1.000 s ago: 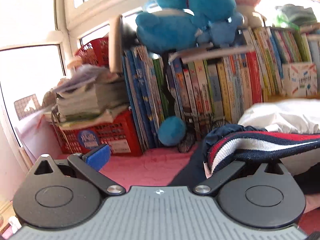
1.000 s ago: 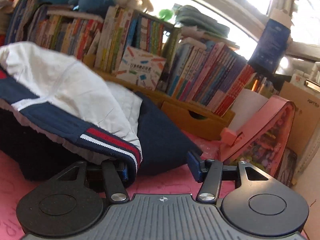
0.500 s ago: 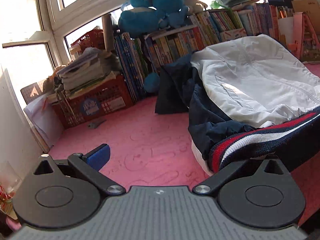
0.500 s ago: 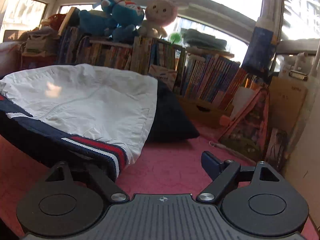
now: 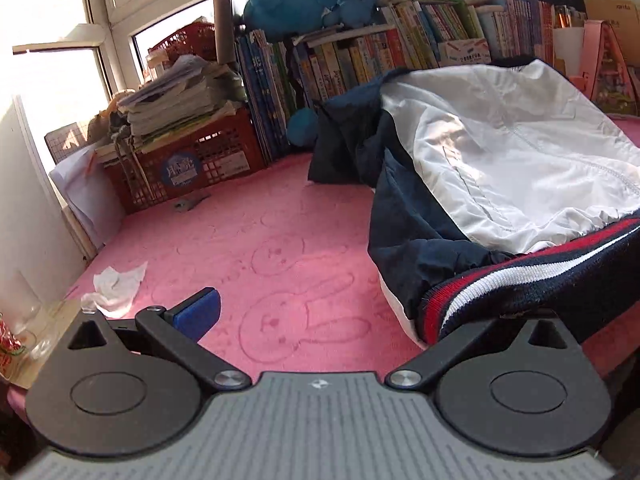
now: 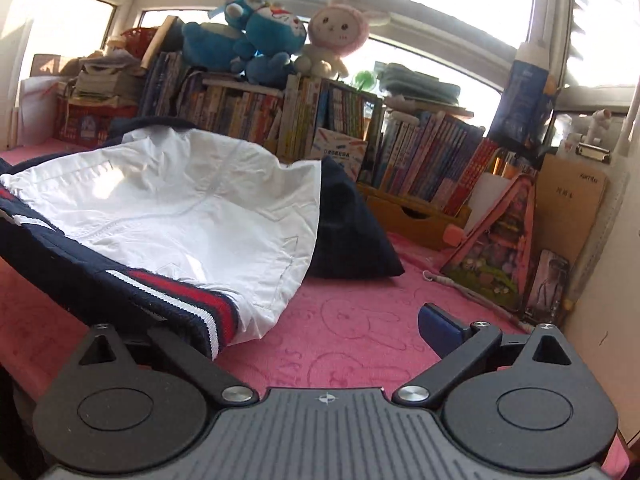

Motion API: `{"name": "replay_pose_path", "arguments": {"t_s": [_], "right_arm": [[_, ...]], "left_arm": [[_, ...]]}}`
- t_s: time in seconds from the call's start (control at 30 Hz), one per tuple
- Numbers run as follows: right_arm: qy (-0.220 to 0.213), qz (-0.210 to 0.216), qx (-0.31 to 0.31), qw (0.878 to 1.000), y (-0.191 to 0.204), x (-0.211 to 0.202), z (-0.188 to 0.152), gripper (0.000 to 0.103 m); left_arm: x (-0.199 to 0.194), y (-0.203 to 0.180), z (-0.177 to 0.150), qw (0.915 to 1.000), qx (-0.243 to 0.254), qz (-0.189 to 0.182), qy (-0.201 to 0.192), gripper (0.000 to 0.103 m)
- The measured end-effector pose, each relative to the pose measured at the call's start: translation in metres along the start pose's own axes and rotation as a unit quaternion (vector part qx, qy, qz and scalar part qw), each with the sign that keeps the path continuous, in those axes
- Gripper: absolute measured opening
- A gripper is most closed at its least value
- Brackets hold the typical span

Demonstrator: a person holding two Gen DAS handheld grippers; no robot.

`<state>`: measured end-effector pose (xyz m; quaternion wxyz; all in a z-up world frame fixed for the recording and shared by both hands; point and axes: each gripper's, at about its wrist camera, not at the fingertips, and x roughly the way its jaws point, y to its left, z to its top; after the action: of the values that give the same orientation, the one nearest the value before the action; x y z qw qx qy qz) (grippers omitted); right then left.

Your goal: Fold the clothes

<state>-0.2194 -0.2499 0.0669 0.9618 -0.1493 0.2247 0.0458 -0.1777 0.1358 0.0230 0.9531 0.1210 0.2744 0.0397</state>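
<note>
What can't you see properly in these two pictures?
- Left wrist view: the left gripper's right finger, hidden under the navy, red and white striped jacket hem.
- Right wrist view: the right gripper's left finger, hidden under that hem.
- Both views: the white and navy jacket runs past the frame edge.

Bright daylight from the windows (image 6: 420, 12) behind the bookshelf (image 6: 328, 128), blown out to pure white in both views. Sunny patches on the white jacket (image 5: 512, 152), with soft shadows in its folds. Plush toys (image 6: 256, 40) backlit and a little dark. Strong fisheye bending at the edges, dark corners in the right view. Mostly sharp, slight softness far back.
</note>
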Motion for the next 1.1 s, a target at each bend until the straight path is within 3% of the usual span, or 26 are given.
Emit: {"name": "replay_pose_path", "arguments": {"t_s": [0.1, 0.23, 0.47, 0.6, 0.7, 0.8, 0.83, 0.87, 0.93, 1.0, 1.03, 1.1], "right_arm": [[0.04, 0.002, 0.0, 0.999, 0.008, -0.001, -0.022, 0.1], [0.061, 0.001, 0.022, 0.998, 0.011, 0.0, -0.039, 0.1], [0.057, 0.011, 0.032, 0.998, 0.023, 0.003, -0.042, 0.1], [0.037, 0.014, 0.016, 0.999, 0.032, 0.005, -0.038, 0.1], [0.007, 0.021, -0.012, 1.0, 0.046, 0.008, -0.031, 0.099], [-0.038, 0.014, -0.086, 0.995, 0.075, 0.004, -0.024, 0.099], [-0.046, 0.016, -0.099, 0.994, 0.084, 0.002, -0.023, 0.099], [-0.045, 0.027, -0.097, 0.994, 0.089, 0.002, -0.025, 0.099], [-0.025, 0.053, -0.077, 0.995, 0.094, 0.005, -0.028, 0.098], [-0.011, 0.06, -0.053, 0.997, 0.093, 0.008, -0.031, 0.094], [-0.008, 0.062, -0.039, 0.997, 0.092, 0.009, -0.031, 0.094], [-0.006, 0.065, -0.016, 0.998, 0.086, 0.01, -0.027, 0.074]], "left_arm": [[0.009, -0.006, -0.02, 0.999, -0.018, -0.015, 0.037, 0.103], [0.01, -0.004, -0.024, 0.9986, -0.029, -0.021, 0.038, 0.103], [0.006, 0.0, -0.026, 0.9979, -0.046, -0.025, 0.039, 0.103], [0.005, 0.014, -0.027, 0.9948, -0.096, -0.008, 0.033, 0.103], [0.01, 0.033, -0.03, 0.9856, -0.166, 0.012, 0.033, 0.103], [0.016, 0.057, -0.038, 0.9613, -0.273, 0.007, 0.034, 0.103], [0.014, 0.059, -0.039, 0.9585, -0.284, 0.009, 0.026, 0.103], [0.015, 0.058, -0.037, 0.9592, -0.281, 0.01, 0.033, 0.103], [0.012, 0.045, -0.031, 0.9742, -0.22, 0.03, 0.038, 0.103], [0.003, 0.025, -0.026, 0.9907, -0.124, 0.053, 0.016, 0.103], [-0.004, 0.018, -0.023, 0.9951, -0.078, 0.061, 0.001, 0.103], [-0.017, 0.005, -0.02, 0.9975, -0.007, 0.064, -0.028, 0.103]]}}
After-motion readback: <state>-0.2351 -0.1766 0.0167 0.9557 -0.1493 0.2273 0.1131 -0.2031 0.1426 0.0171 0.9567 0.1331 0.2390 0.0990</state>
